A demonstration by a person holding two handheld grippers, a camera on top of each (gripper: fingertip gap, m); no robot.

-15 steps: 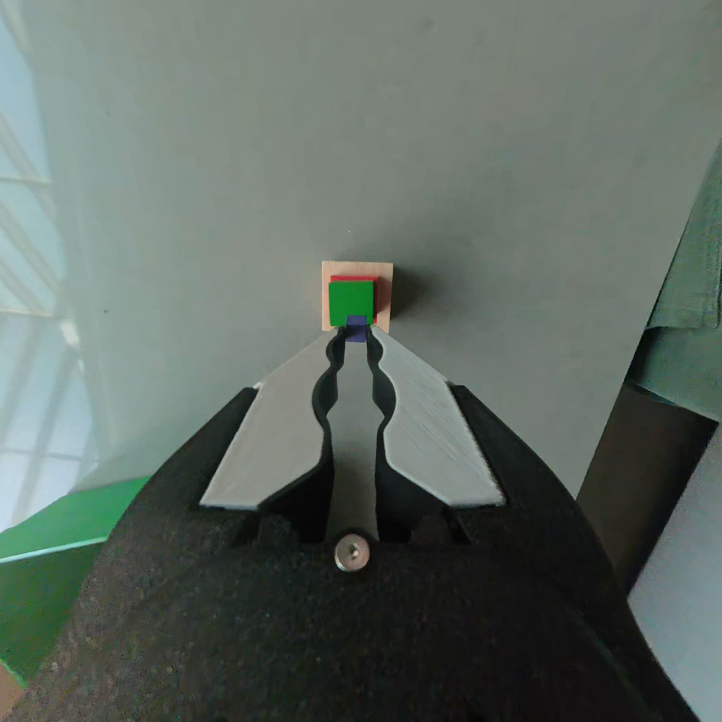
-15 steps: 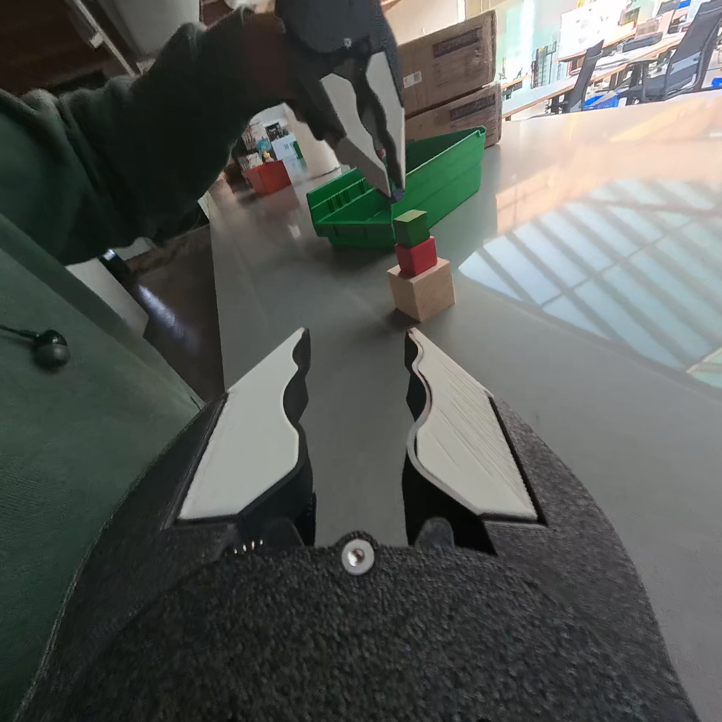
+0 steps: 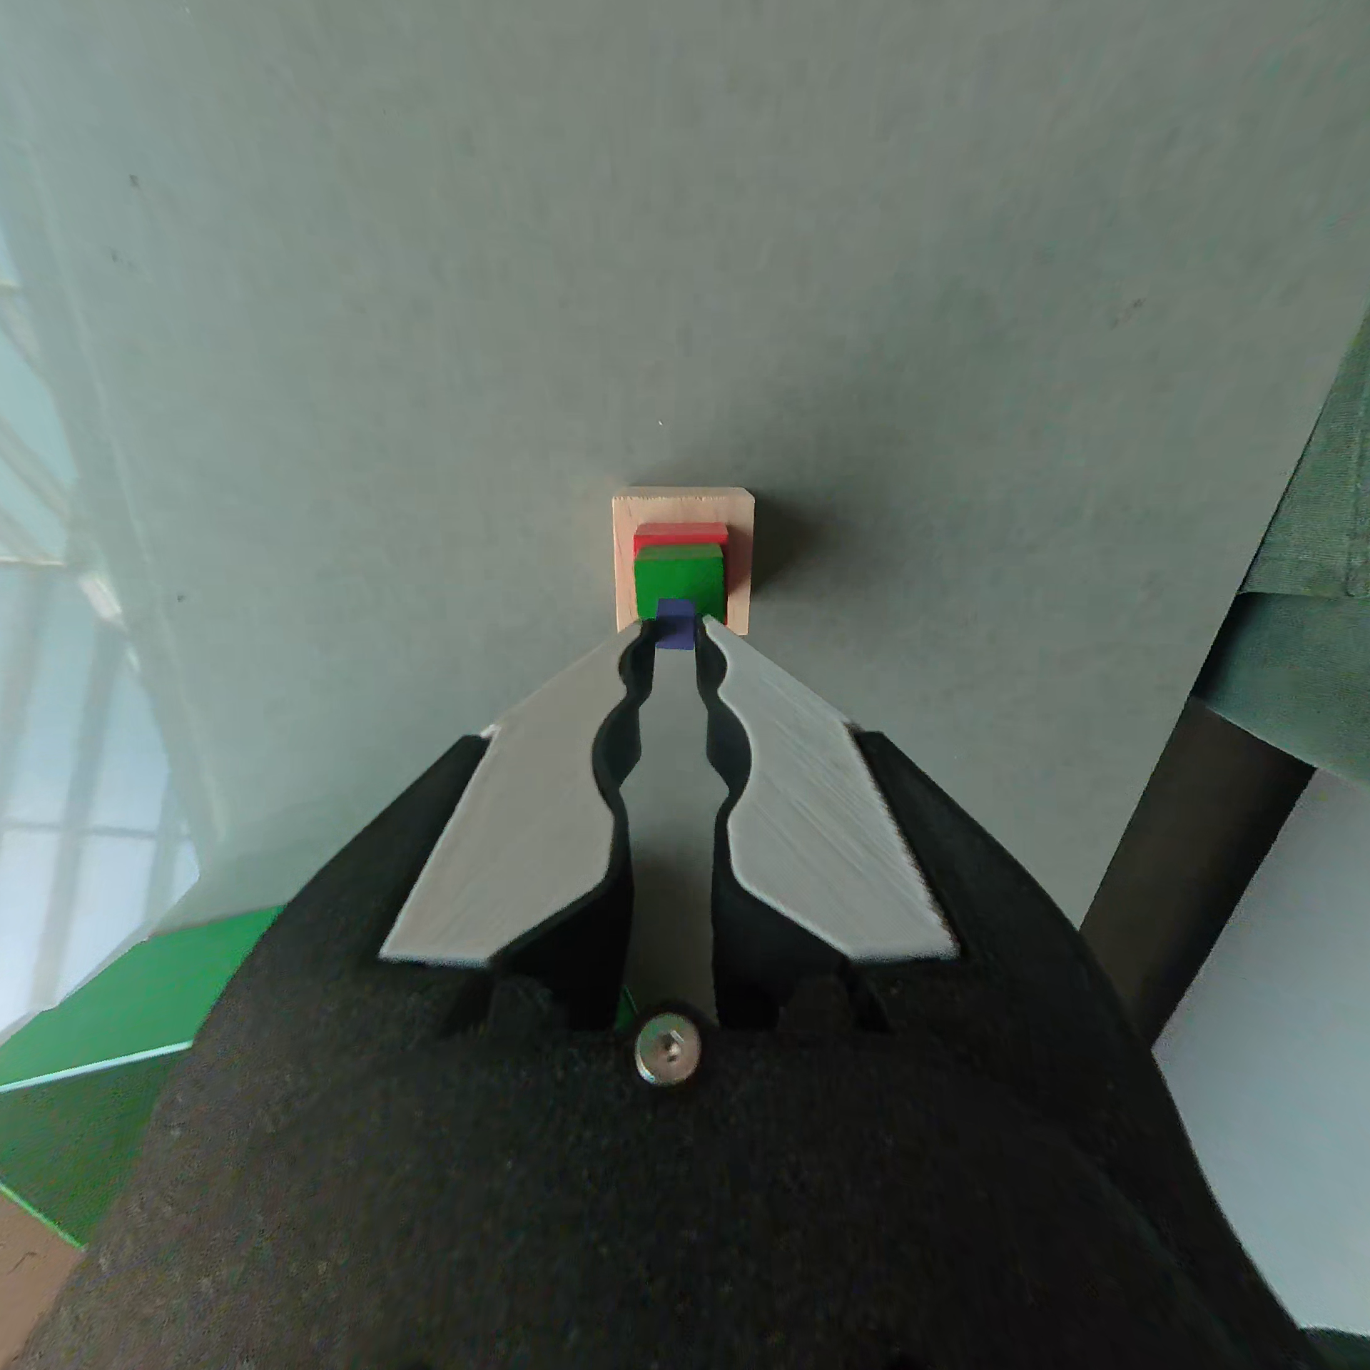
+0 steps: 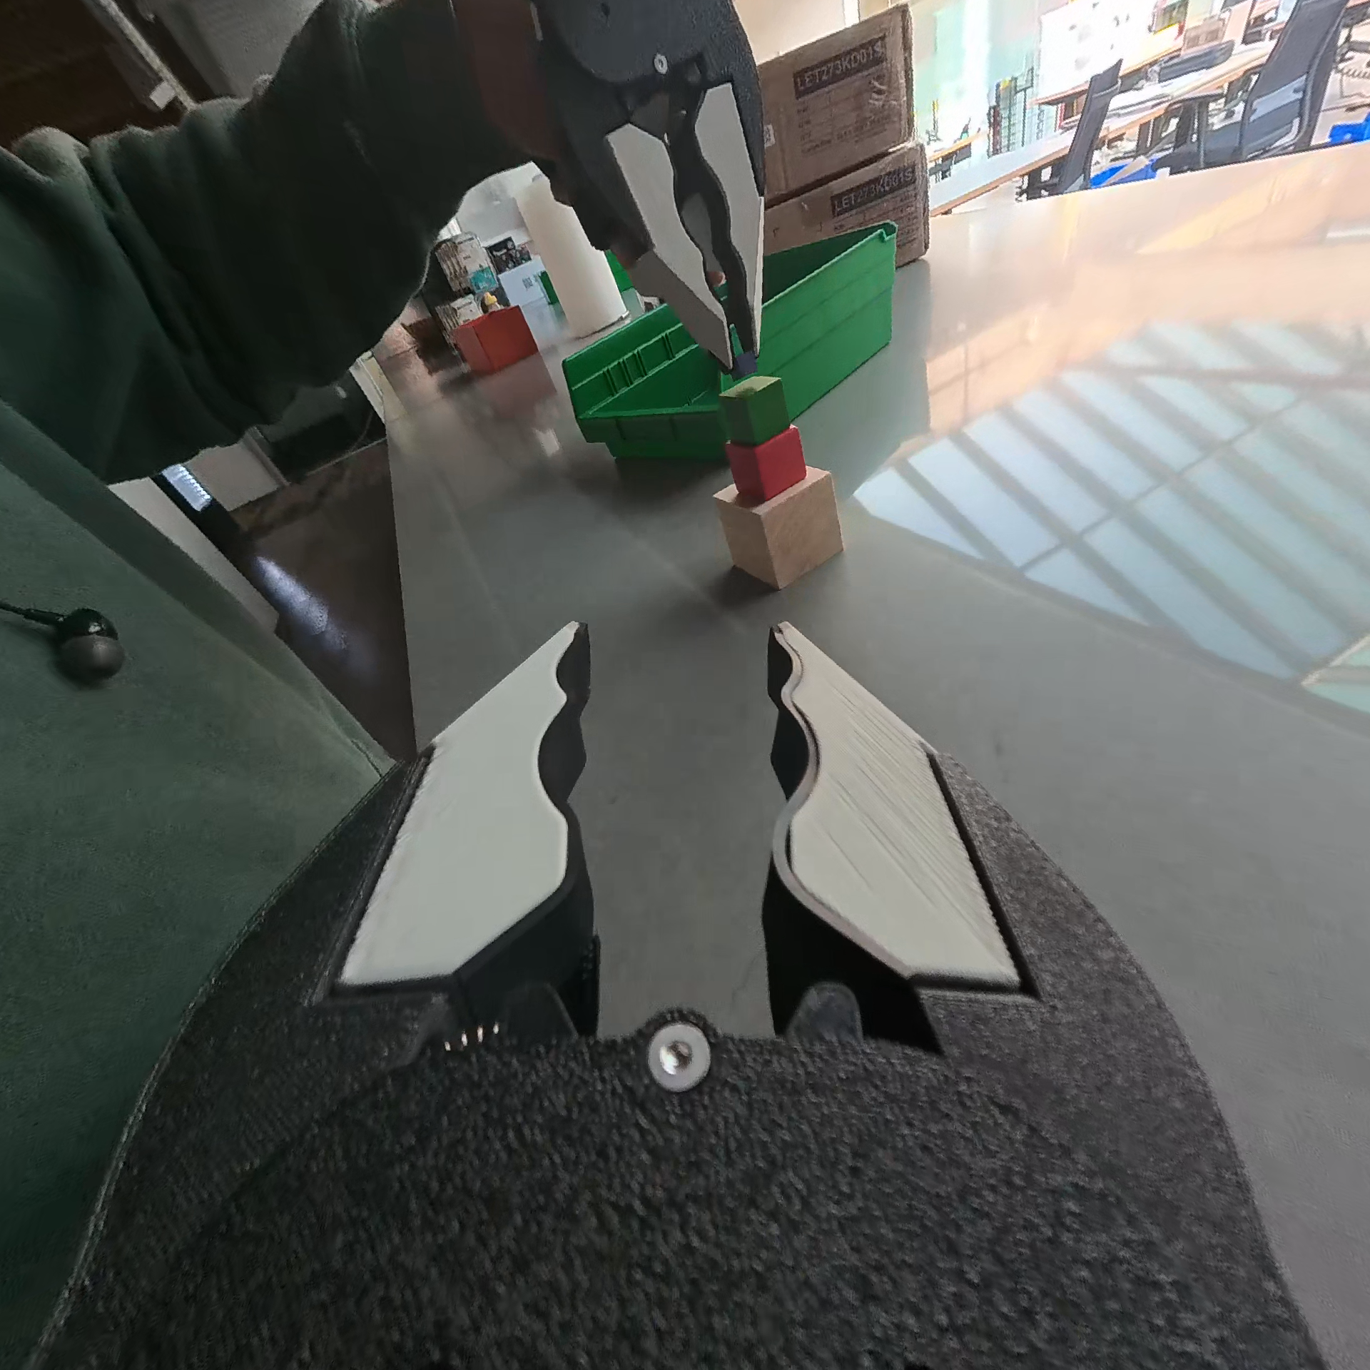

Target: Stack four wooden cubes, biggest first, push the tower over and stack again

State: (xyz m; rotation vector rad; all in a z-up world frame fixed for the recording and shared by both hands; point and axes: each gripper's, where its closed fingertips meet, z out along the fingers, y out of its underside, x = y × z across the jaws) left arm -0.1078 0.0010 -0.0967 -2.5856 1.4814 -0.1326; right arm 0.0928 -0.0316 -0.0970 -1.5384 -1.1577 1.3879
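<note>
Blue cube [image 3: 675, 625] pinched between left fingers [image 3: 586, 712]; above green cube [image 3: 678, 583].

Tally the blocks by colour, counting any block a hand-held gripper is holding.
Natural wood block: 1
Red block: 1
Green block: 1
Blue block, gripped by the left hand-held gripper just above the stack: 1
Total: 4

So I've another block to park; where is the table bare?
Bare grey tabletop lies between the open right claw and the stack's pale wooden cube, and rightward. Crowded: behind the stack, the green plastic bin; above it, the left claw holding a small blue block.
</note>
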